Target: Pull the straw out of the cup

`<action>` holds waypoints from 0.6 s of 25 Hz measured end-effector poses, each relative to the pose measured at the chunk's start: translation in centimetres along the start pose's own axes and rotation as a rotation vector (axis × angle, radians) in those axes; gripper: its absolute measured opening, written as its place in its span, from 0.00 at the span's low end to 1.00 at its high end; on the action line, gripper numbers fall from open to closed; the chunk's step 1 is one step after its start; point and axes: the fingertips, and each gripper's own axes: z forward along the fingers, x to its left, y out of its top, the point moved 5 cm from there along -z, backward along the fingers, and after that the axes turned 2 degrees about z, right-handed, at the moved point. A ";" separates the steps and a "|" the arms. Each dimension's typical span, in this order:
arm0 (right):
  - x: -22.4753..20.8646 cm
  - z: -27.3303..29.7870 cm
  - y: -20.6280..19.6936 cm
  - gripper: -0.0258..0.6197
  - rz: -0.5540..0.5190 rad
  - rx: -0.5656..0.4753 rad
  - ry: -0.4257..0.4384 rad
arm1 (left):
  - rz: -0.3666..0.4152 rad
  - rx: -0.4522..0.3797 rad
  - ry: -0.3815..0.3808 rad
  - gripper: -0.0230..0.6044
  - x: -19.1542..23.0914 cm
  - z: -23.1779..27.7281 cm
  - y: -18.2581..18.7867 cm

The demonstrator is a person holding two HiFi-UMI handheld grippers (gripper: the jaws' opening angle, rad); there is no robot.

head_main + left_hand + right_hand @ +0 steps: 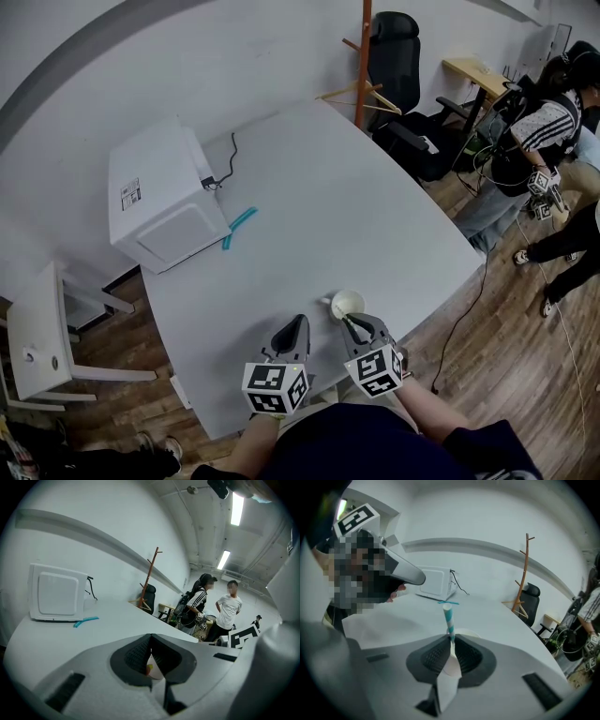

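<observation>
A white paper cup (348, 303) stands near the front edge of the white table (375, 216). In the right gripper view a teal-and-white striped straw (448, 617) rises from between the closed jaw tips, with the cup's rim (467, 633) just beyond them. My right gripper (346, 320) (451, 639) is at the cup's near rim, shut on the straw. My left gripper (301, 321) (151, 638) hovers a little left of the cup with its jaws shut and nothing held. Part of the cup shows white through the gap behind its pads.
A white microwave-like box (164, 197) sits at the table's far left with loose teal straws (239, 228) beside it. A wooden coat stand (364, 56), a black chair (398, 56) and people (539, 131) are off to the right. A small white side table (37, 337) stands at left.
</observation>
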 end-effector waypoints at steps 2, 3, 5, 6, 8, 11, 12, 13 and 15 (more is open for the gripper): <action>-0.1 -0.1 0.1 0.11 -0.004 -0.002 -0.007 | 0.001 -0.004 -0.003 0.07 0.0 -0.1 0.1; -0.1 -0.1 0.2 0.11 -0.006 -0.003 -0.011 | 0.002 -0.006 -0.004 0.07 -0.1 -0.1 0.1; -0.1 -0.3 0.4 0.11 -0.008 -0.006 -0.016 | 0.004 -0.010 -0.007 0.07 -0.2 -0.2 0.3; -0.1 -0.3 0.5 0.11 -0.009 -0.007 -0.019 | 0.005 -0.012 -0.008 0.07 -0.2 -0.2 0.4; -0.1 -0.3 0.7 0.11 -0.011 -0.010 -0.024 | 0.008 -0.014 -0.011 0.07 -0.2 -0.3 0.5; 0.0 -0.4 0.9 0.11 -0.013 -0.014 -0.031 | 0.011 -0.015 -0.016 0.07 -0.1 -0.5 0.5; 0.1 -0.4 1.0 0.11 -0.013 -0.016 -0.033 | 0.013 -0.015 -0.018 0.07 -0.1 -0.5 0.6; 0.1 -0.5 1.1 0.11 -0.013 -0.018 -0.035 | 0.014 -0.015 -0.020 0.07 -0.2 -0.6 0.6; 0.1 -0.8 1.3 0.11 -0.011 -0.023 -0.041 | 0.017 -0.016 -0.023 0.07 -0.2 -0.7 0.6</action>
